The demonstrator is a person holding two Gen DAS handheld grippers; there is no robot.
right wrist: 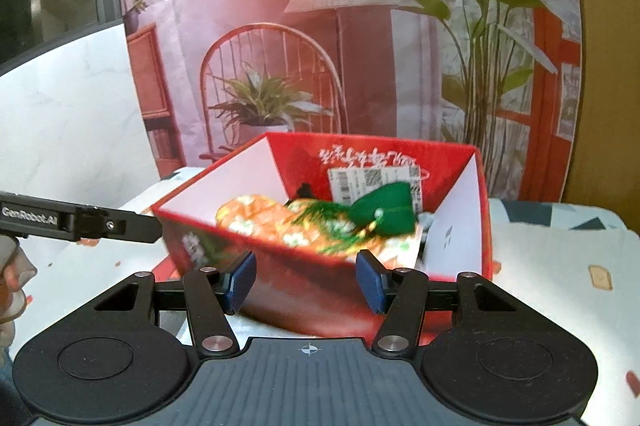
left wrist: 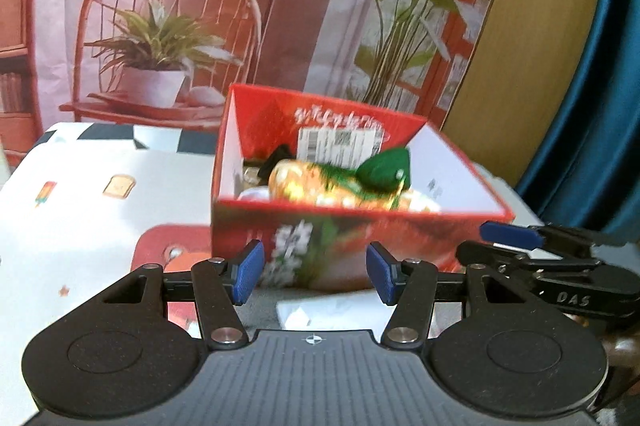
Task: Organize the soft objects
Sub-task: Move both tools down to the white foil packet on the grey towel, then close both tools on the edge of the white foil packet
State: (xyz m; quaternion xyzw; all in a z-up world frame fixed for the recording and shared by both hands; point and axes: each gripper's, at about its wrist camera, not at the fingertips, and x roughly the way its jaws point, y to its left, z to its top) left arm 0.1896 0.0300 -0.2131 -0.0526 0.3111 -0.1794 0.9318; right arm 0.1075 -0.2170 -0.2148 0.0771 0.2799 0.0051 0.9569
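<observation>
Two grippers face one open red cardboard box [left wrist: 352,238] w/ white inner walls & printed flowers on its outer side; it sits on the white patterned table [left wrist: 80,210], just ahead of both.

Left gripper [left wrist: 315,272]: blue pads apart, nothing between them. The box's near wall shows thru the gap but no pad touches it, so the gripper is open and empty. Right gripper [right wrist: 306,280]: same posture, jaws parted, no object pinched; the box's near corner sits just beyond its fingertips. In the left view the right gripper [left wrist: 532,246] shows as a dark bar at the right, close to the box's right corner; in the right view the left gripper's arm [right wrist: 80,220] reaches in from the left, near the box's left wall.

Soft things are inside the box: an orange-and-white patterned plush roll [left wrist: 320,186] lying across the middle, and a green felt pouch-like piece [left wrist: 386,170] w/ tassel threads on top of it, toward the far-right side. Something small & black [right wrist: 306,191] is at the back, too blurred to name.

Probably the box serves as the bin, which is why the soft stuff is piled there. A flat red item [left wrist: 172,246] lies on the table left of the box, ahead-left of the left gripper; can't tell what it is. Grippers flanking the box suggest a two-handed move or reach into it next, IMO.
</observation>
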